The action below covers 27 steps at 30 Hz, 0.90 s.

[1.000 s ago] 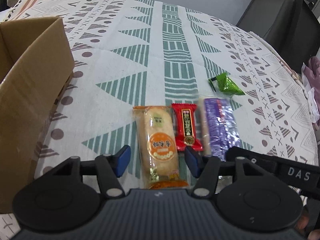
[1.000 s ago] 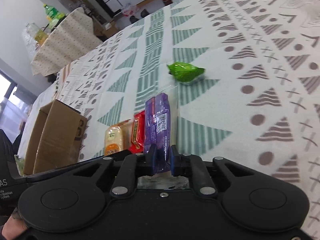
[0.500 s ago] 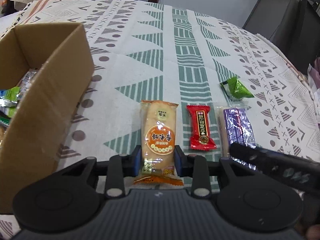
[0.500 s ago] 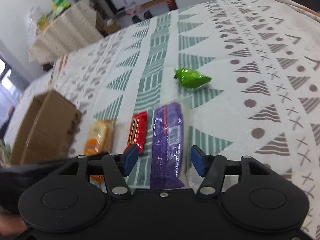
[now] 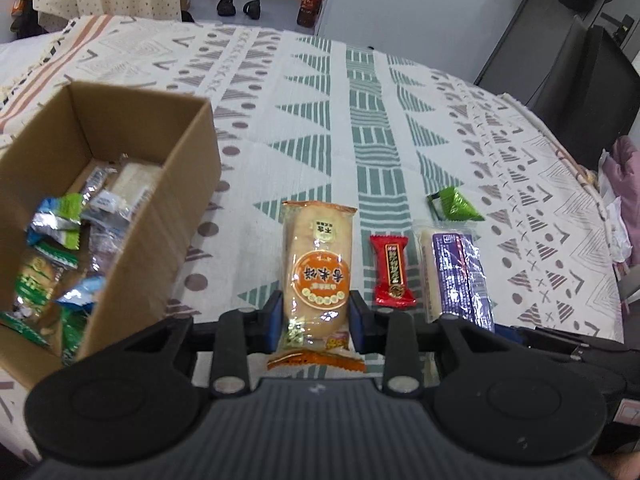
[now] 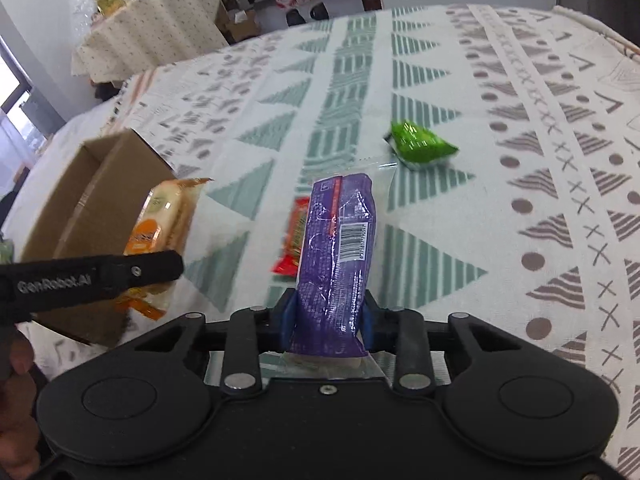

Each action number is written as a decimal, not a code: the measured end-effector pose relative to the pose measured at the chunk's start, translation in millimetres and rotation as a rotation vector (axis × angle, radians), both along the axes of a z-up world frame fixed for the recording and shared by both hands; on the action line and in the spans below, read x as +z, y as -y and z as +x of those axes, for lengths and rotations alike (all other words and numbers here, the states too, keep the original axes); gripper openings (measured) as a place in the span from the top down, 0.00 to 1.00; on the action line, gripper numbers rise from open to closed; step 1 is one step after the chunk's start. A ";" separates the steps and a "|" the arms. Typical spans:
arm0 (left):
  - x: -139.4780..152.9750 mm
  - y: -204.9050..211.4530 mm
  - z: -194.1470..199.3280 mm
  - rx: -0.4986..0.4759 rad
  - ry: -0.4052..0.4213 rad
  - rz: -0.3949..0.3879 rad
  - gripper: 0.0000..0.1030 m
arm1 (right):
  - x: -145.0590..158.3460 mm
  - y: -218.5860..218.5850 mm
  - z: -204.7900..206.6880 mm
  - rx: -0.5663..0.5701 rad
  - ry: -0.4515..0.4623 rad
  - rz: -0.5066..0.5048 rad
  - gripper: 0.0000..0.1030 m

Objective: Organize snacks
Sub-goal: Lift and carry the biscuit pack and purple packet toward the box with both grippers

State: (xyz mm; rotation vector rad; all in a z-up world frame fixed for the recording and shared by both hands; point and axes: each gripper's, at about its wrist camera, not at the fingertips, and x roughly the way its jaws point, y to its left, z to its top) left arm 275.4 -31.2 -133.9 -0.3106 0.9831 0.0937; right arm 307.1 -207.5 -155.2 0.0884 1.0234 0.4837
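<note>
My left gripper is shut on an orange rice-cracker pack and holds it above the patterned tablecloth. My right gripper is shut on a purple snack pack, lifted off the cloth; the pack also shows in the left wrist view. A red candy bar lies between the two packs. A green wrapped candy lies further back, also in the right wrist view. The open cardboard box stands to the left with several wrapped snacks inside.
The tablecloth covers the whole table. A dark chair stands at the far right edge. Pink cloth lies beyond the right edge. Another covered table stands behind.
My left gripper closed on the orange pack and lifted it toward the box side. My right gripper opened, then closed again on the purple pack and raised it.
</note>
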 end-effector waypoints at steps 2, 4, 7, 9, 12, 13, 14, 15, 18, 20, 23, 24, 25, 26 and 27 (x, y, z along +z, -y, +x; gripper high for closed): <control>8.8 -3.4 -3.9 0.004 0.018 -0.002 0.69 | 10.8 -3.2 -2.6 0.001 0.024 -0.008 0.70; 17.5 -6.9 -7.4 0.007 0.038 -0.006 0.69 | 20.9 -3.4 -4.3 -0.009 0.036 0.005 0.70; 28.6 -11.1 -12.0 0.006 0.061 -0.009 0.69 | 33.6 -3.3 -6.7 -0.031 0.046 0.022 0.70; 36.1 -14.5 -15.5 0.010 0.076 -0.008 0.69 | 42.4 -2.2 -8.2 -0.051 0.051 0.047 0.70; 47.4 -20.2 -20.7 0.020 0.097 -0.009 0.69 | 54.9 -2.3 -10.8 -0.068 0.063 0.078 0.70; 51.2 -22.4 -22.7 0.023 0.104 -0.011 0.69 | 58.9 -2.8 -12.2 -0.069 0.073 0.081 0.70; 55.1 -24.4 -24.9 0.028 0.112 -0.012 0.69 | 63.0 -3.4 -13.3 -0.070 0.080 0.087 0.70; 58.9 -26.8 -26.7 0.031 0.120 -0.013 0.69 | 66.6 -3.7 -14.2 -0.073 0.081 0.097 0.70; 69.2 -34.4 -32.7 0.042 0.141 -0.014 0.69 | 77.1 -8.4 -17.9 -0.069 0.099 0.112 0.70; 76.0 -40.2 -36.9 0.051 0.153 -0.014 0.69 | 84.4 -13.4 -21.4 -0.060 0.119 0.113 0.70; 86.3 -49.1 -42.8 0.065 0.171 -0.011 0.69 | 94.1 -21.1 -25.0 -0.050 0.136 0.124 0.70; 89.6 -52.4 -44.8 0.069 0.178 -0.011 0.69 | 97.3 -24.0 -26.2 -0.045 0.142 0.128 0.70; 93.1 -55.3 -46.8 0.072 0.185 -0.009 0.69 | 100.6 -26.9 -27.4 -0.041 0.148 0.133 0.70; 96.4 -58.4 -48.7 0.076 0.191 -0.008 0.69 | 103.7 -29.9 -28.7 -0.035 0.154 0.137 0.70; 99.6 -61.4 -50.7 0.079 0.197 -0.008 0.69 | 106.6 -33.0 -30.0 -0.031 0.160 0.142 0.70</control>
